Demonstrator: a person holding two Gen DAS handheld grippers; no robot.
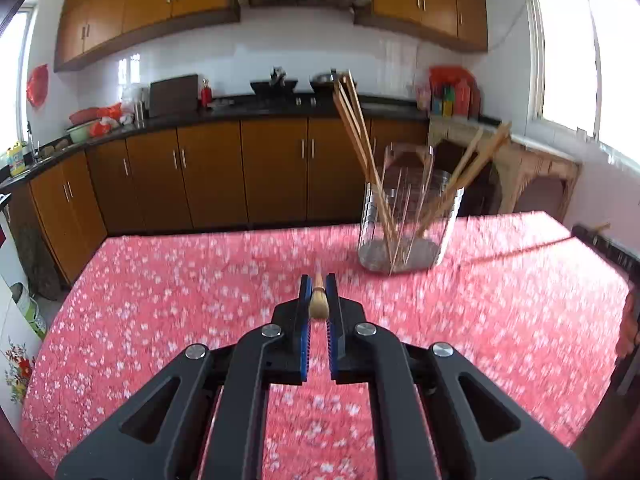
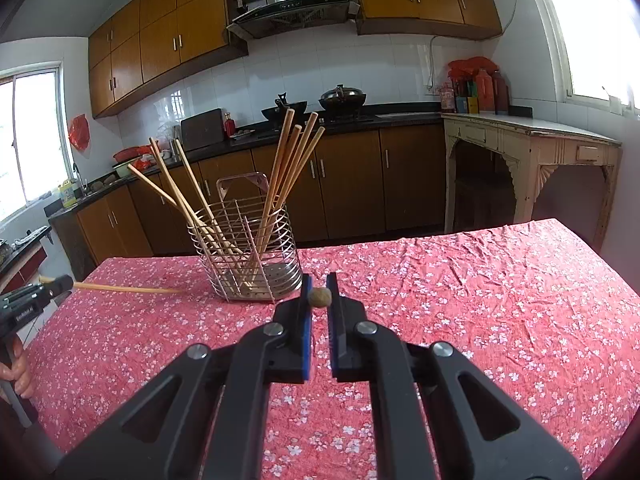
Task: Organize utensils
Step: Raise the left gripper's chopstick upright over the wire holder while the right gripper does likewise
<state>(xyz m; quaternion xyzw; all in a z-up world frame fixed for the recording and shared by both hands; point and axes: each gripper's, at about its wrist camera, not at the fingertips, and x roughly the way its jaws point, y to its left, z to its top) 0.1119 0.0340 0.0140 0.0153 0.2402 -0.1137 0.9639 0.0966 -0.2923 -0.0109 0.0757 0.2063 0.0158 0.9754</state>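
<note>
A wire utensil holder [image 2: 248, 248] stands on the table and holds several wooden chopsticks [image 2: 288, 160] that lean left and right. In the left wrist view the holder [image 1: 408, 220] is blurred, ahead and to the right. My left gripper [image 1: 319, 280] is shut on a chopstick [image 1: 319, 300], seen end-on between the blue pads. From the right wrist view that left gripper [image 2: 36, 296] hovers at the left with its chopstick [image 2: 128, 289] pointing at the holder's base. My right gripper [image 2: 319, 280] is shut on another chopstick [image 2: 319, 297], close in front of the holder.
A red flowered cloth [image 2: 480, 300] covers the table. Brown cabinets and a dark counter [image 2: 360, 120] with woks run along the back wall. A cream side table [image 2: 532, 148] stands at the right. A hand [image 2: 18, 372] grips the left tool.
</note>
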